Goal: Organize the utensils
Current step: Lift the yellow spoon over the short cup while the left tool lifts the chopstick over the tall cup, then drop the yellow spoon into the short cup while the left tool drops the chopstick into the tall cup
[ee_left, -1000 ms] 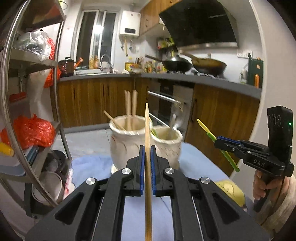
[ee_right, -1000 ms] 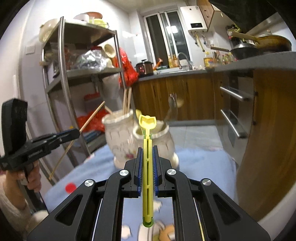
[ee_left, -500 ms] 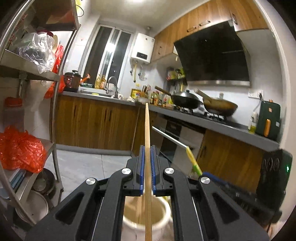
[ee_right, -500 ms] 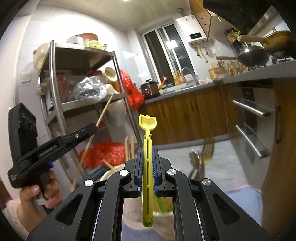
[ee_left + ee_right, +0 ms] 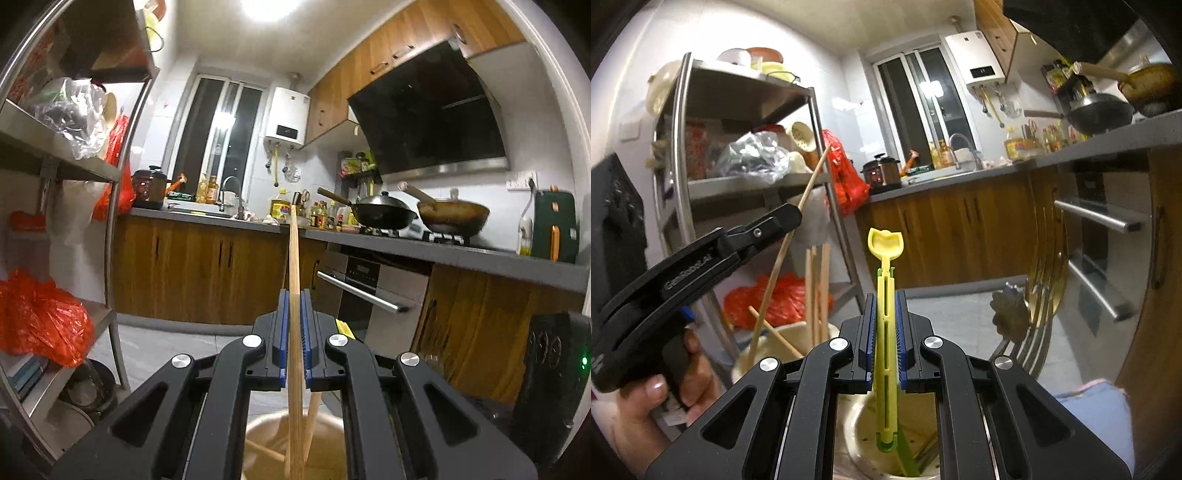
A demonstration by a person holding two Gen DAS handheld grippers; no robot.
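The left gripper (image 5: 294,332) is clamped on a wooden chopstick (image 5: 293,266), the blue pads pressed against both sides of the stick. The chopstick runs straight up between the fingers, its upper end reaching past the fingertips toward the far counter (image 5: 443,254), while its lower end drops below the pads into the mouth of a pale holder (image 5: 258,435) just under the gripper. Other wooden chopsticks (image 5: 314,417) lean inside that same holder, right beside the held one.

In the right wrist view, the left gripper (image 5: 792,218) shows at the left, gripped by a hand (image 5: 646,410), with the wooden chopstick (image 5: 783,251) slanting from the shelf unit (image 5: 679,184) down into the left holder (image 5: 790,334), where several sticks already stand.

The right gripper (image 5: 885,332) is closed on a yellow plastic utensil (image 5: 885,295). The utensil stands upright between the blue pads, its scoop-shaped tip rising above the fingertips and its green-ended lower part hanging down inside the near holder (image 5: 857,435), directly beneath the gripper. Whether that end touches the bottom cannot be told. To the right of this gripper, metal forks (image 5: 1045,295) stand up from the same holder, blurred. A blue cloth (image 5: 1097,413) shows at the lower right.
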